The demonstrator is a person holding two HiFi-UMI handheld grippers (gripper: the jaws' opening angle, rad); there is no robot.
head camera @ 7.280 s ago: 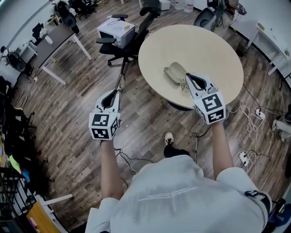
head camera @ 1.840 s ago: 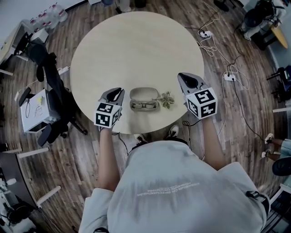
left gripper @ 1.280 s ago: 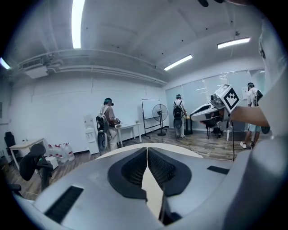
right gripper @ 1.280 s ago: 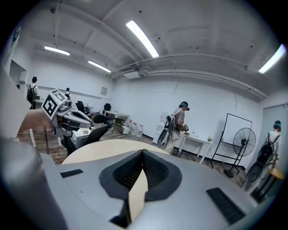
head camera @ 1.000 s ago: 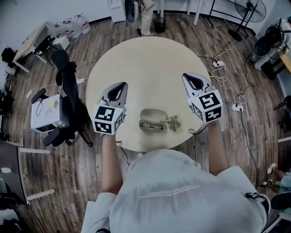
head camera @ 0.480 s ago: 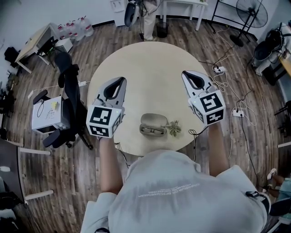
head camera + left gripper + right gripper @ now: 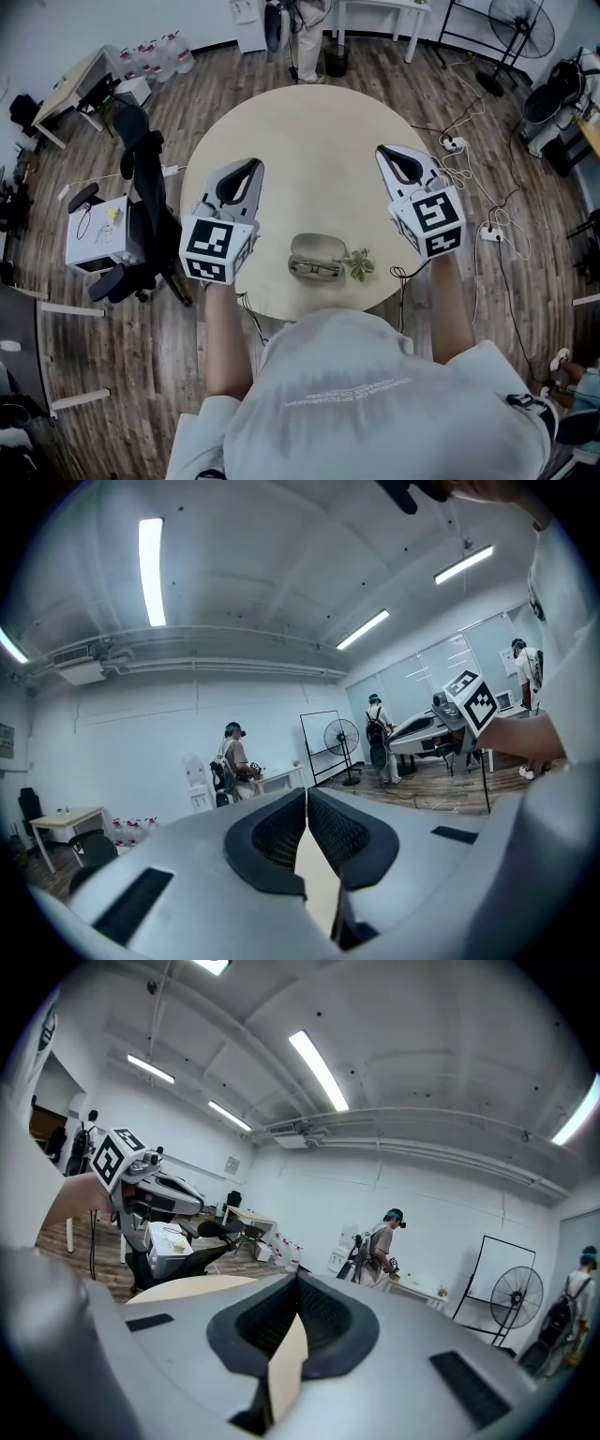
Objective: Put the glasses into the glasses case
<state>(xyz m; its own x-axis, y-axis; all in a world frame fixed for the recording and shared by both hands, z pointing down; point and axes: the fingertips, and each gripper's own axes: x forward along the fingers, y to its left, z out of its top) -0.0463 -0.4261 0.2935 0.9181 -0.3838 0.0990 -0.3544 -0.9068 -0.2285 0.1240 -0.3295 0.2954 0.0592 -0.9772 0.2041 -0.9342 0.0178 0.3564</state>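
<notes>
Worktop (image 7: 309, 131) carries glasses (image 7: 312, 271) apparently inside the open case (image 7: 314, 247), so left claw (image 7: 246, 169) and right claw (image 7: 390, 153), pressed together, hover clear.

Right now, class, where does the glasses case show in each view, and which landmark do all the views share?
Head view: case, lower centre, by the table's near edge.
Left gripper view: not in it.
Right gripper view: not in it.
Shared landmark: fan, top right, right of centre, lower right in that order.
</notes>
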